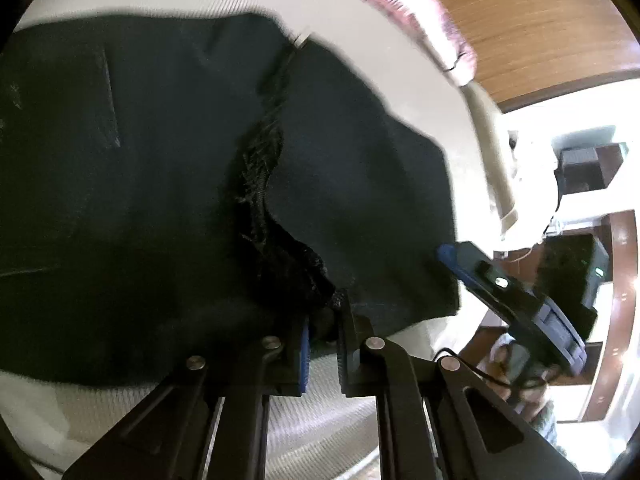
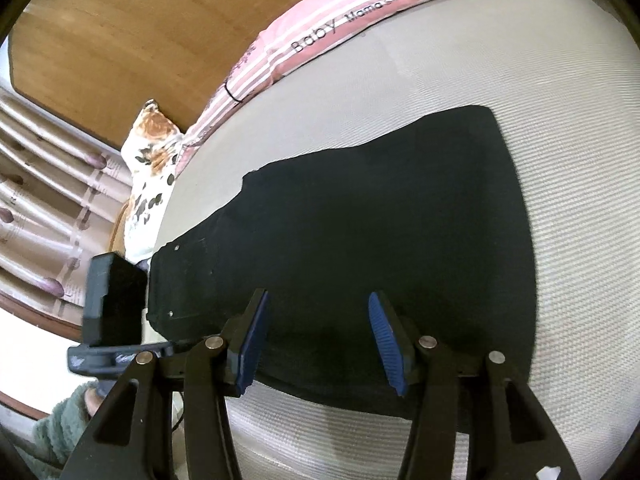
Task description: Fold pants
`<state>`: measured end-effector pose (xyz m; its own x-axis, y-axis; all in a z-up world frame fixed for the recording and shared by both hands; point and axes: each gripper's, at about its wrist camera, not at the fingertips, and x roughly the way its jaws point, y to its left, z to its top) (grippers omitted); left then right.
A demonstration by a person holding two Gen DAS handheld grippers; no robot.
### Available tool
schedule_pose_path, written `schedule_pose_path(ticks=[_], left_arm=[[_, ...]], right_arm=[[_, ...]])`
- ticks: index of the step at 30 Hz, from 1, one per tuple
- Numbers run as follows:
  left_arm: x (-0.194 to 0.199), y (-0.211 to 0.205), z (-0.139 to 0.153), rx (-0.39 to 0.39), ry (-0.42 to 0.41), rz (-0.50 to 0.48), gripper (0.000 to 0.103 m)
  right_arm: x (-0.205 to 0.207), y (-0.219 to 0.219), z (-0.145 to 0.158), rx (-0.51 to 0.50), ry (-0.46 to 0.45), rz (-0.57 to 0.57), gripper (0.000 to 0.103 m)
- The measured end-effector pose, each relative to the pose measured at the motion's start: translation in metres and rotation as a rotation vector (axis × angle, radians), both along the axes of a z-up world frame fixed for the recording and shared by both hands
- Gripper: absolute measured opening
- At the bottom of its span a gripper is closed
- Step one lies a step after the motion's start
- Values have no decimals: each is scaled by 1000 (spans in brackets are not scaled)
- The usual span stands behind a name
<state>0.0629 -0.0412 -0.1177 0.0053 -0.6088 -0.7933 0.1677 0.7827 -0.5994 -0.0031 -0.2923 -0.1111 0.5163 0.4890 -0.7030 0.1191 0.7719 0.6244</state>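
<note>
Left gripper (image 1: 322, 326) is pinched on the pants (image 1: 160, 180) near edge (soft, floppy cloth); right gripper (image 2: 316, 344) gapes above them.

The pink striped pillow (image 2: 320, 36) reads "Baby Mama's".

Black pants (image 2: 360, 220) on mattress (image 2: 560, 120), right gripper (image 2: 320, 344) gaping above

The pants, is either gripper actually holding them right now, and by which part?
The left gripper is shut on the near edge of the black pants, pinching bunched fabric. The right gripper is open over them, holding nothing.
</note>
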Motion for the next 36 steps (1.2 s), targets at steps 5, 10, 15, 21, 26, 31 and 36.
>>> schedule_pose_path(ticks=[5,10,15,21,26,31,36], left_arm=[[-4,6,11,42,-73,-15,10],[-1,7,-22,118,2,-1,10],[-3,-4,-12,209,-67,-52,20],[-9,-14,20,317,-260,-86,30],[-4,-19,37,386,-458,-83,45],[8,-41,24,373,-526,-123,46],[15,-50,-4,417,-496,-180,46]], right_arm=[[-3,-7,-6,-14,21,-13,51],[-1,0,-20,-45,63,5,50],[5,6,-21,-104,80,42,50],[16,-2,10,-224,-9,31,51],[41,-18,23,-386,-53,-16,49],[74,-30,12,-452,-32,-16,35],[95,-37,-9,-479,12,-12,28]])
